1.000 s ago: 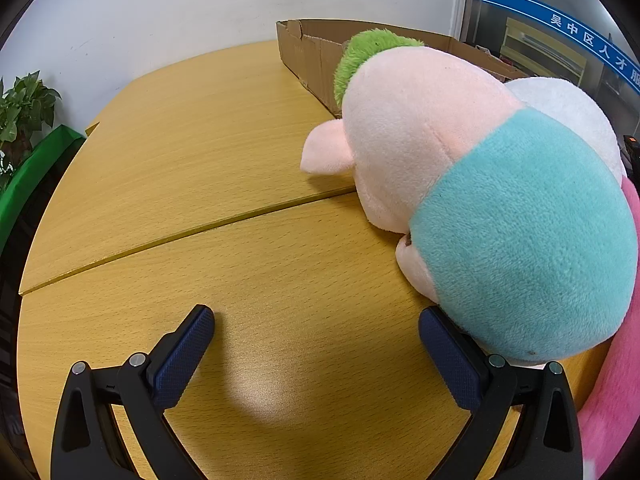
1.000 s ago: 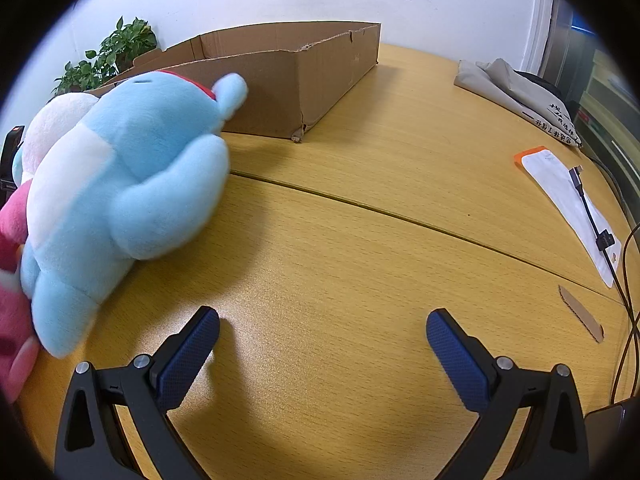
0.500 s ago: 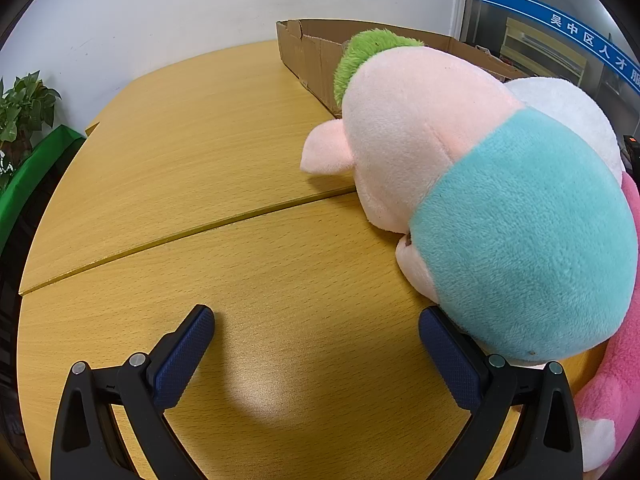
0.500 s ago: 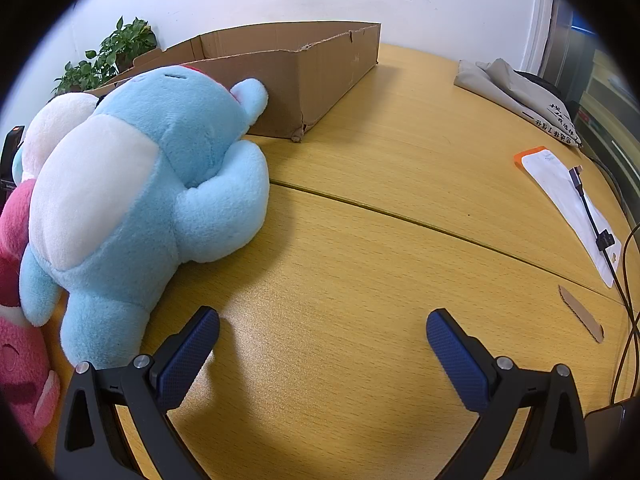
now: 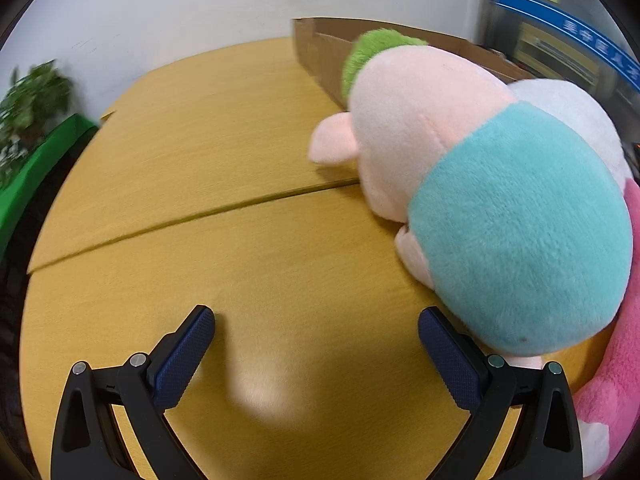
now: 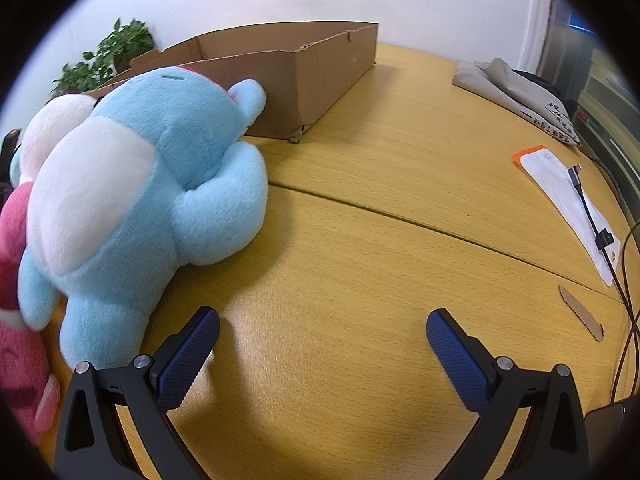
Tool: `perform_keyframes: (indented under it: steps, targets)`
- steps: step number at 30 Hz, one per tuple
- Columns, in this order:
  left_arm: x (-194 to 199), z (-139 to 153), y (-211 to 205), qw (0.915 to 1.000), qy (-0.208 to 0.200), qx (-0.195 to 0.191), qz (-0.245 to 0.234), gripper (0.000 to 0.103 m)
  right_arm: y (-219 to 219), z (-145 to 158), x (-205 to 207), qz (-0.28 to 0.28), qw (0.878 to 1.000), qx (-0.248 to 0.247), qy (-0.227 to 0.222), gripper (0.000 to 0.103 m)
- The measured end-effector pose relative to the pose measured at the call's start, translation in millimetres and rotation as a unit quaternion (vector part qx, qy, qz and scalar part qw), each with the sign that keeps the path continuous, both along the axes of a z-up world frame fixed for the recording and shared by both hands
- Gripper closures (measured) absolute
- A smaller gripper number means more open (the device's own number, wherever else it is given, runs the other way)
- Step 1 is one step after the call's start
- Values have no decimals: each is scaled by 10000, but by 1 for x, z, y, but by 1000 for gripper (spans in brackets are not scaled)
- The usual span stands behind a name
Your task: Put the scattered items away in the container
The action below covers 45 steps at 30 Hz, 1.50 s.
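A pale pink plush with a teal body and green tuft lies on the wooden table just right of my open, empty left gripper, whose right finger is close to it. A white plush and a pink plush lie behind and beside it. In the right wrist view a light blue plush with a white belly lies left of my open, empty right gripper, near its left finger. The pink plush and white plush show at the left. The cardboard box stands behind, also in the left wrist view.
A potted plant stands beyond the box; another plant is at the table's left edge. A white envelope with a cable, a cardboard scrap and a grey cloth bag lie to the right.
The blue plush has tipped over toward the right gripper and now lies nearer its left finger. The left view shifted slightly with some blur; both grippers stay open.
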<state>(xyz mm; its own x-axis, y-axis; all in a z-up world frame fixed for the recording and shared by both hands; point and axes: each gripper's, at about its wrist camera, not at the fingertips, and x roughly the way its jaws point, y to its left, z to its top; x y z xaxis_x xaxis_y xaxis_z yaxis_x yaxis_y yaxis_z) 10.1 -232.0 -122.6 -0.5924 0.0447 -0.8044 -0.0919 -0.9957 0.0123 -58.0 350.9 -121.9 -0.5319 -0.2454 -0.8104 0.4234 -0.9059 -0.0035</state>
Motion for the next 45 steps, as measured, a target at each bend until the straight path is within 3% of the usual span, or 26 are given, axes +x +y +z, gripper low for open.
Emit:
perform_keyframes:
  steps: [3, 7, 11, 15, 18, 26, 34, 45]
  targets:
    - [29, 27, 1, 9966, 613, 179, 522, 0, -5, 1, -4, -115, 9999, 10, 1, 0]
    - [85, 86, 15, 9818, 1379, 352, 1261, 0, -2, 6, 10, -371, 9991, 171, 59, 0]
    - [136, 130, 61, 9746, 1831, 132, 1282, 0, -6, 40, 68, -536, 9970, -1, 562, 0]
    - [158, 135, 109, 9826, 1661, 256, 791, 0, -18, 89, 145, -610, 9910, -410, 1119, 0]
    - [173, 128, 148, 9881, 1432, 492, 282, 0, -34, 114, 196, -549, 9875, -742, 1275, 0]
    - [205, 124, 218, 9895, 1158, 734, -459, 0, -100, 126, 289, -212, 9876, -952, 1231, 0]
    - [227, 133, 243, 9827, 1304, 1045, -798, 0, -141, 142, 318, -329, 9869, -811, 1353, 0]
    - [215, 120, 239, 9816, 1016, 1544, -476, 0, -150, 136, 314, -764, 9889, -721, 1052, 1]
